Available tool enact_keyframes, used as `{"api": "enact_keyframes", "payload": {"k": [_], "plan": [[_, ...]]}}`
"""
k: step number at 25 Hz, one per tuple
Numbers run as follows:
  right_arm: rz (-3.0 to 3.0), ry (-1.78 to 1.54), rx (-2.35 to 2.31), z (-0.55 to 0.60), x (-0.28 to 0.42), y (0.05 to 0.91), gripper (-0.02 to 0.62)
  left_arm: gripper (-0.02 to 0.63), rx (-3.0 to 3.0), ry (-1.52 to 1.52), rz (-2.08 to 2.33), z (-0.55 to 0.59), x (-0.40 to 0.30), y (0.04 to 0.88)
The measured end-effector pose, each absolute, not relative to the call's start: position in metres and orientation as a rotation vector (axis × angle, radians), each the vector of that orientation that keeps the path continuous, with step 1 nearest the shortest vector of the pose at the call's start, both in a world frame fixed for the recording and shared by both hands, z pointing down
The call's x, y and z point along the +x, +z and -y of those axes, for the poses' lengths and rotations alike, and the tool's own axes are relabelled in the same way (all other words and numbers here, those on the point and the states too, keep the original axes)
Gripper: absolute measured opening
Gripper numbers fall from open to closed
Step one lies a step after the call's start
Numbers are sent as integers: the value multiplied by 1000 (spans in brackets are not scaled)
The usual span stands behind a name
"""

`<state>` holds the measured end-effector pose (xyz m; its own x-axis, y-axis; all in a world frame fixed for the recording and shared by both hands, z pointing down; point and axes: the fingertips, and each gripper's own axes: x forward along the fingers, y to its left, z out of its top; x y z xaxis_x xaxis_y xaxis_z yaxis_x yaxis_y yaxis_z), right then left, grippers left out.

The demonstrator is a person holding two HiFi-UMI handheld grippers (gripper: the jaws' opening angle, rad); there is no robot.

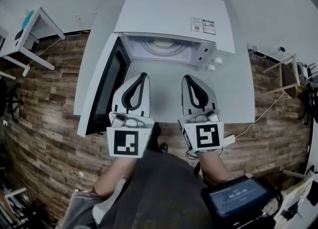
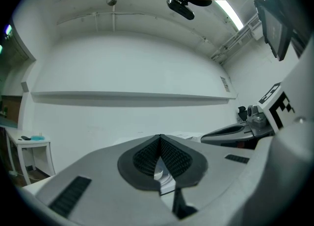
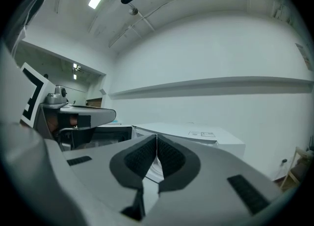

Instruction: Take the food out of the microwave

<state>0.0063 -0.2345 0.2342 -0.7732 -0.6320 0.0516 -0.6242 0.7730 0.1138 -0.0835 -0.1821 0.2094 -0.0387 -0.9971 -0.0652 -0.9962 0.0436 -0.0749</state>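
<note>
A white microwave [image 1: 174, 17] stands on a pale table [image 1: 238, 94] with its dark-windowed door [image 1: 105, 86] swung open to the left. Inside the cavity lies a round white plate or dish [image 1: 161, 45]; I cannot make out any food on it. My left gripper [image 1: 144, 76] and right gripper [image 1: 187, 78] hover side by side in front of the opening, outside the cavity. Both are shut with nothing between the pads. In the left gripper view the jaws [image 2: 160, 137] meet at the tips. The right gripper view shows its jaws [image 3: 156, 137] closed too, with the microwave [image 3: 201, 139] behind them.
The open door juts out beyond the table's left edge. A small white side table [image 1: 37, 29] stands on the wooden floor [image 1: 44, 123] at far left, and a wooden stool [image 1: 288, 74] with cables at right. A dark screen device [image 1: 238, 196] sits near my right arm.
</note>
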Motion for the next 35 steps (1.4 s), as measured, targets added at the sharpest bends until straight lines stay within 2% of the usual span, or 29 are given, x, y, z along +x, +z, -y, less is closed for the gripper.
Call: {"api": "enact_keyframes", "payload": {"k": [17, 35], "plan": [[2911, -211, 1005, 340, -75, 209, 9, 8, -2198, -26, -2187, 280, -130, 239], [2969, -232, 804, 341, -68, 214, 9, 8, -2063, -49, -2265, 284, -108, 236]]}}
